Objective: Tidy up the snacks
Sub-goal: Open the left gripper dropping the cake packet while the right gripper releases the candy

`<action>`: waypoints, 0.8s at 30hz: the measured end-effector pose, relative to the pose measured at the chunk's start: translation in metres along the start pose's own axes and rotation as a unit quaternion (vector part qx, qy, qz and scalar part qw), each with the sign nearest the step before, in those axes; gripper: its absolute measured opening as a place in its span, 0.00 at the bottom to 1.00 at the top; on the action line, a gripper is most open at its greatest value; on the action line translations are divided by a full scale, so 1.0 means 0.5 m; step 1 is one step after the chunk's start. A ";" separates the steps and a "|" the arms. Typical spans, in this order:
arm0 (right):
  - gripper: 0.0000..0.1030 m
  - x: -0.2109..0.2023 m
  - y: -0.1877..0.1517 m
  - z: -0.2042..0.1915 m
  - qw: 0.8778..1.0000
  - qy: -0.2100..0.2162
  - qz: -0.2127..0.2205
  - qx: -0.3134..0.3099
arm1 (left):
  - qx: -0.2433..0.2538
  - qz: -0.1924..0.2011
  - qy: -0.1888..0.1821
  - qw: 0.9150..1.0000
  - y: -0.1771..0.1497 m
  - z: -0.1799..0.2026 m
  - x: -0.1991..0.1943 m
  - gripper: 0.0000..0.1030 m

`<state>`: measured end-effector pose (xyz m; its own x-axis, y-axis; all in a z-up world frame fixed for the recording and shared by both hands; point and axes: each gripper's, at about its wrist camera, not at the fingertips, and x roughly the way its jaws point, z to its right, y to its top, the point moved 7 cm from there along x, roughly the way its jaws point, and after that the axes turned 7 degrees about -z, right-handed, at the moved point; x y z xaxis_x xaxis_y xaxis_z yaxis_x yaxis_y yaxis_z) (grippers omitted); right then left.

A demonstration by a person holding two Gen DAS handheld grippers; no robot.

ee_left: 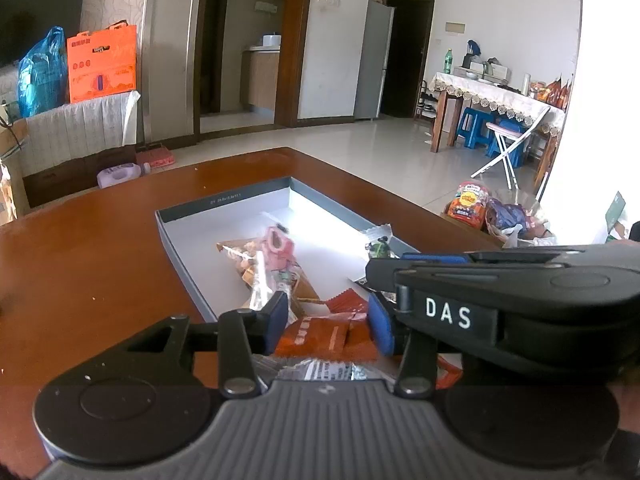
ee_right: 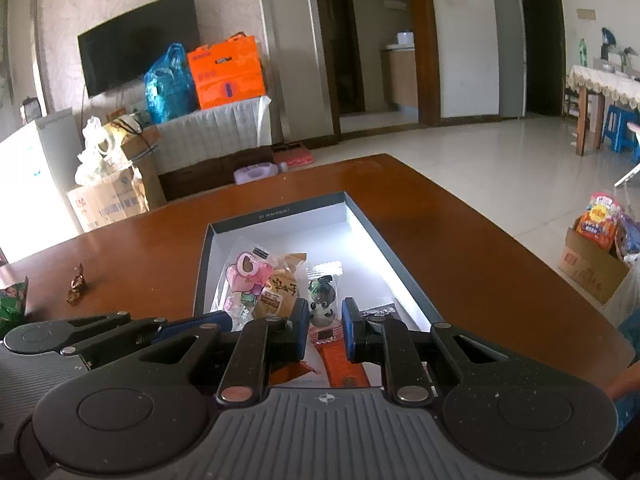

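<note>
- Over the box's (ee_right: 280, 210) near edge, your right tongs (ee_right: 325, 330) hang parted, empty.
- Left tongs (ee_left: 328, 316) straddle an orange packet (ee_left: 320, 338), unclenched.
- Bare desk (ee_right: 460, 240) lies at two o'clock.

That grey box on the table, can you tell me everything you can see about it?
The grey box is a shallow, open, lidless rectangular tray, probably cardboard, dark grey outside and white inside, with small print on its far wall. It lies flat on the brown table. Sunlight brightens its right inner side. Inside lie snacks: a pink packet, a tan packet, a panda packet and orange packets at the near end, where both tongs hover.
</note>
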<state>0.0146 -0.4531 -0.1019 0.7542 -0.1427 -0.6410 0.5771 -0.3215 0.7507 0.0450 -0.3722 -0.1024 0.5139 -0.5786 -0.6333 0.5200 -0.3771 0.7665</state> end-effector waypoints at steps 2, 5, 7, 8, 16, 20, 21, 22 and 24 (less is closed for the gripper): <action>0.21 0.000 0.000 0.002 1.000 0.000 0.001 0.005 | 0.001 0.001 0.001 1.000 0.001 -0.001 -0.003 0.50; 0.24 -0.002 0.002 0.004 1.000 -0.001 0.005 0.008 | 0.000 0.005 0.003 1.000 0.004 -0.004 -0.009 0.56; 0.26 -0.006 0.004 0.006 1.000 -0.001 0.008 0.008 | 0.001 0.010 0.010 1.000 0.004 -0.007 -0.014 0.60; 0.29 -0.008 0.005 0.006 1.000 -0.004 0.011 0.007 | -0.001 0.011 0.012 1.000 0.004 -0.010 -0.018 0.64; 0.59 -0.029 0.013 -0.005 0.999 -0.014 0.040 -0.001 | -0.005 0.035 0.017 0.999 0.010 -0.015 -0.049 0.85; 0.63 -0.037 0.015 -0.008 0.999 -0.017 0.048 -0.008 | -0.008 0.039 0.018 0.999 0.012 -0.018 -0.059 0.87; 0.66 -0.041 0.016 -0.008 0.998 -0.019 0.052 -0.008 | -0.009 0.039 0.018 0.999 0.011 -0.018 -0.062 0.87; 0.67 -0.044 0.017 -0.007 0.998 -0.020 0.057 -0.007 | -0.010 0.039 0.019 0.999 0.011 -0.019 -0.064 0.87; 0.69 -0.051 0.020 -0.007 0.998 -0.024 0.064 -0.005 | -0.010 0.041 0.020 0.999 0.011 -0.021 -0.070 0.87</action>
<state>0.0024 -0.4494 -0.0775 0.8063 -0.2258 -0.5467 0.4808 -0.2880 0.8282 0.0372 -0.3464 -0.0771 0.5817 -0.5772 -0.5732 0.4890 -0.3150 0.8134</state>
